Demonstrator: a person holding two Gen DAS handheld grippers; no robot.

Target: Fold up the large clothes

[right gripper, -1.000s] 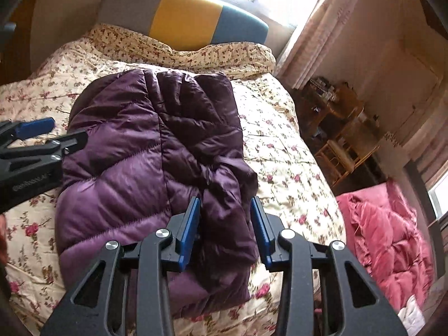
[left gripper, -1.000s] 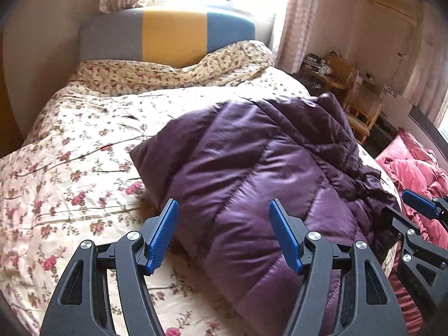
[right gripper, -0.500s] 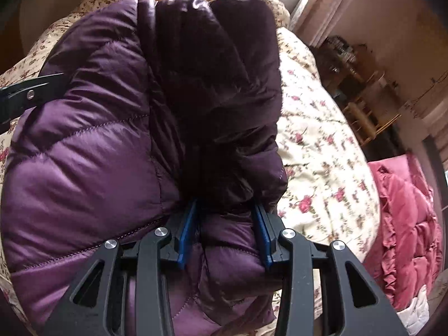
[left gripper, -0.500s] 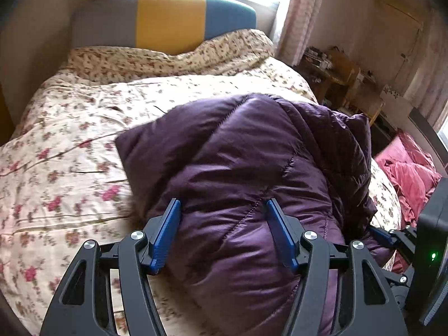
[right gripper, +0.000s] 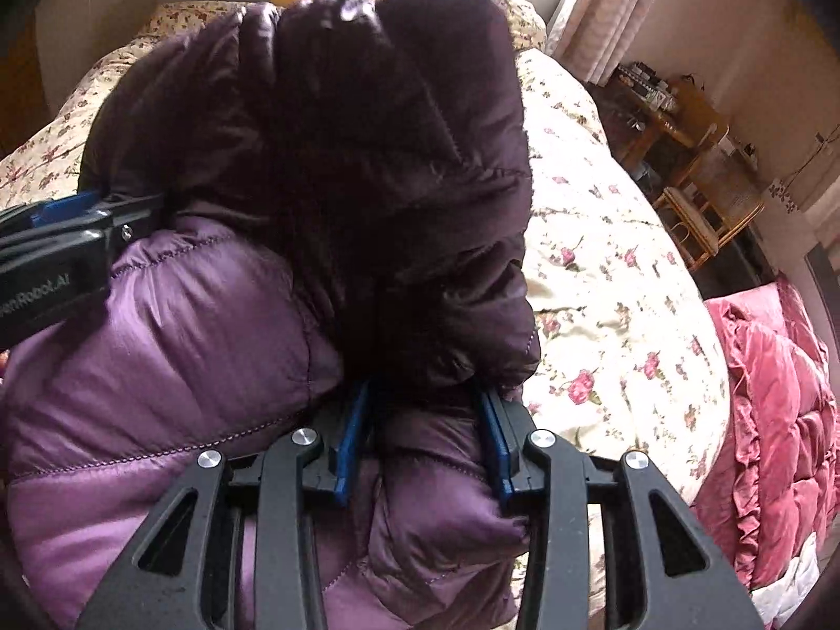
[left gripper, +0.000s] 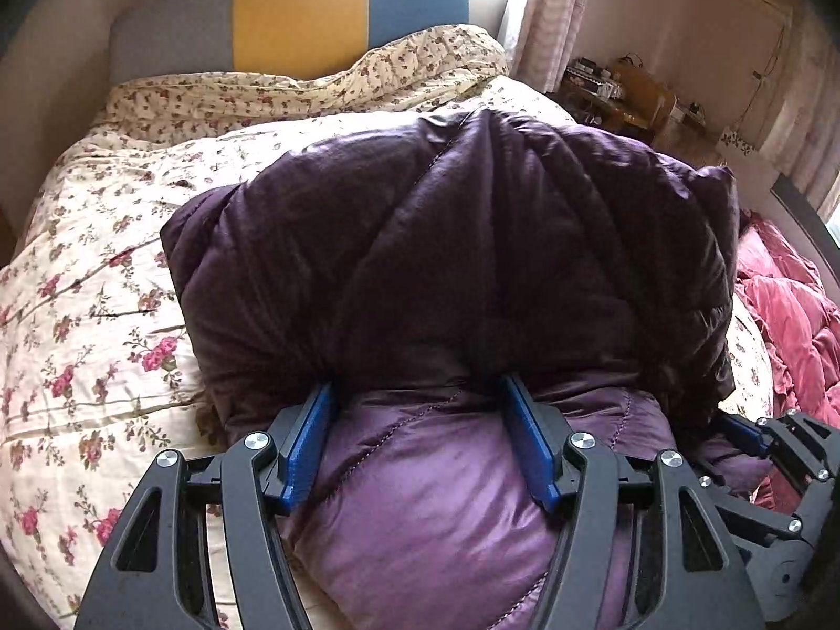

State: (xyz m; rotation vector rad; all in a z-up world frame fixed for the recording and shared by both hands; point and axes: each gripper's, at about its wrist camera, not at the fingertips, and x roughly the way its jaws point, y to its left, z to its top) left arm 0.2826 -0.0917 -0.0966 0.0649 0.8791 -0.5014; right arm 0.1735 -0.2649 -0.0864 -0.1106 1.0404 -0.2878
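- On the bed with the cream, rose-printed floral duvet lies the puffy, quilted purple down jacket, bunched into a thick bundle near the bed's near edge.
- Its far part is doubled back over the near part: the upper layer looks dark and shadowed, the lower layer a lighter, shinier purple.
- From the left wrist view, the left gripper, black-framed with blue pads, has its jaws set fairly wide with the jacket's fold bulging between them; both pads press into the fabric, so it is clamped on the jacket.
- From the right wrist view, the right gripper has its jaws closer together, gripping a narrower bunch of the same jacket at its right-hand edge, the pads sunk into the padding.
- Each gripper shows in the other's view: the right one at the lower right edge of the left view, the left one at the left edge of the right view, touching the jacket's side.
- Behind the jacket stands a padded headboard in grey, yellow and blue panels, with a rumpled small-flowered cream cover heaped below it.
- Right of the bed lies a ruffled pink quilted blanket.
- Farther back, near pale patterned curtains, is wooden furniture with clutter too small to make out.
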